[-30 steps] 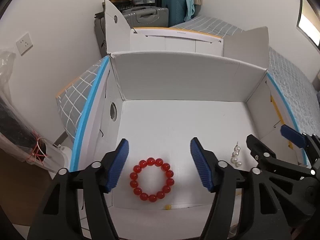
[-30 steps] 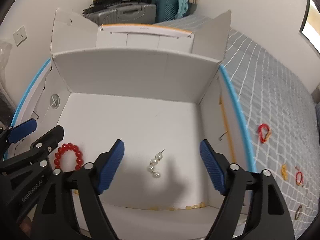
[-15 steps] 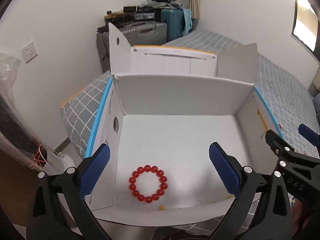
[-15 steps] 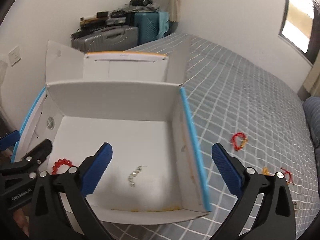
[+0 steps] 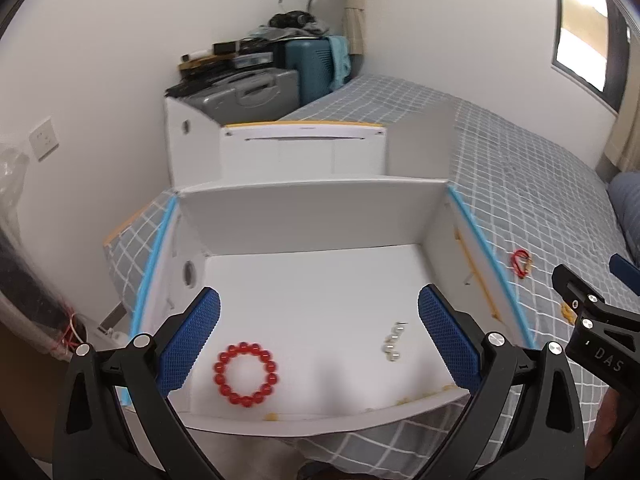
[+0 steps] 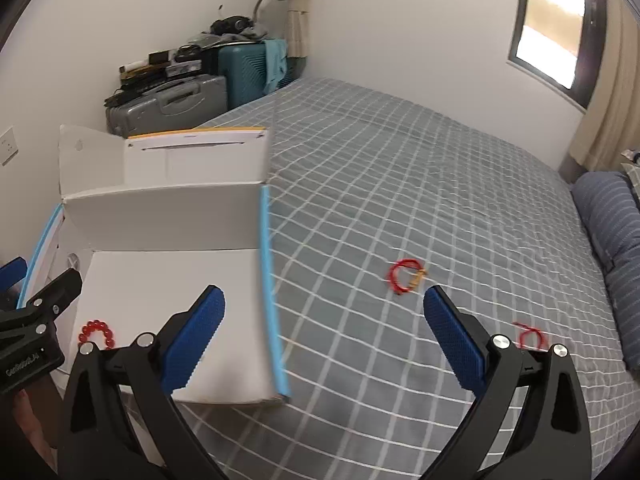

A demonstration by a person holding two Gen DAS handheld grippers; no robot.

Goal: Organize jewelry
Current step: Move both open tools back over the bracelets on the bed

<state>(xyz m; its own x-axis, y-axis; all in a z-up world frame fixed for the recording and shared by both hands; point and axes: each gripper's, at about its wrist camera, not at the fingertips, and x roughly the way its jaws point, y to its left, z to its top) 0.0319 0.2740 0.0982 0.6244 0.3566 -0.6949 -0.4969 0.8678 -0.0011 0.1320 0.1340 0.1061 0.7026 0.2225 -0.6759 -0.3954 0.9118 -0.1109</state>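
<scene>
An open white cardboard box [image 5: 312, 216] lies on a grey checked bed. Inside it lie a red bead bracelet [image 5: 246, 374] and a short pearl piece [image 5: 393, 346]. My left gripper [image 5: 318, 338] is open and empty above the box's near edge. My right gripper [image 6: 324, 334] is open and empty, over the bed to the right of the box [image 6: 160, 220]. A red and gold string bracelet [image 6: 406, 276] lies on the bed ahead of it, and a second red string piece [image 6: 530, 336] lies by its right finger. The bead bracelet also shows in the right wrist view [image 6: 96, 334].
The box's blue-taped side wall [image 6: 270, 296] stands just left of my right gripper. Suitcases [image 6: 172, 100] are stacked in the far corner. A striped pillow [image 6: 612, 240] lies at the right. A small yellow piece [image 5: 566, 312] lies on the bed beside the box.
Both grippers have opened wider and pulled up and back from the box. The right gripper has swung right, from over the pearls to over the bed.
</scene>
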